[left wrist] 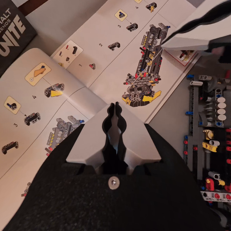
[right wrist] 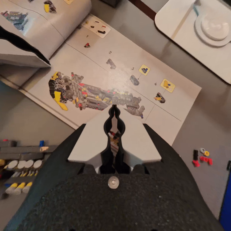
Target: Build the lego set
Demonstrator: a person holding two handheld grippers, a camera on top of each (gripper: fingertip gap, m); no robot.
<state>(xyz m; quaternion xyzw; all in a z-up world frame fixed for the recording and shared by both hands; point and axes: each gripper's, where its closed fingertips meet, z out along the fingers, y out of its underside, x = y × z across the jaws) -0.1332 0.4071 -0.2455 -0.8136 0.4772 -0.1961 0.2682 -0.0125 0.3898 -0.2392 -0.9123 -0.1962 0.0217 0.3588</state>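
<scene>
Right of the left gripper (left wrist: 115,103)'s closed jaws lies the lego chassis (left wrist: 210,125).

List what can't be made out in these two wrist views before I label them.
- Lego model: left wrist view, cut off by the right edge; in the right wrist view blurred and partly behind the right gripper.
- Loose parts: right wrist view, too small and blurred to identify.
- Instruction booklet: lower pages hidden by the left gripper.
- Round white object: blurred, unidentifiable.
</scene>
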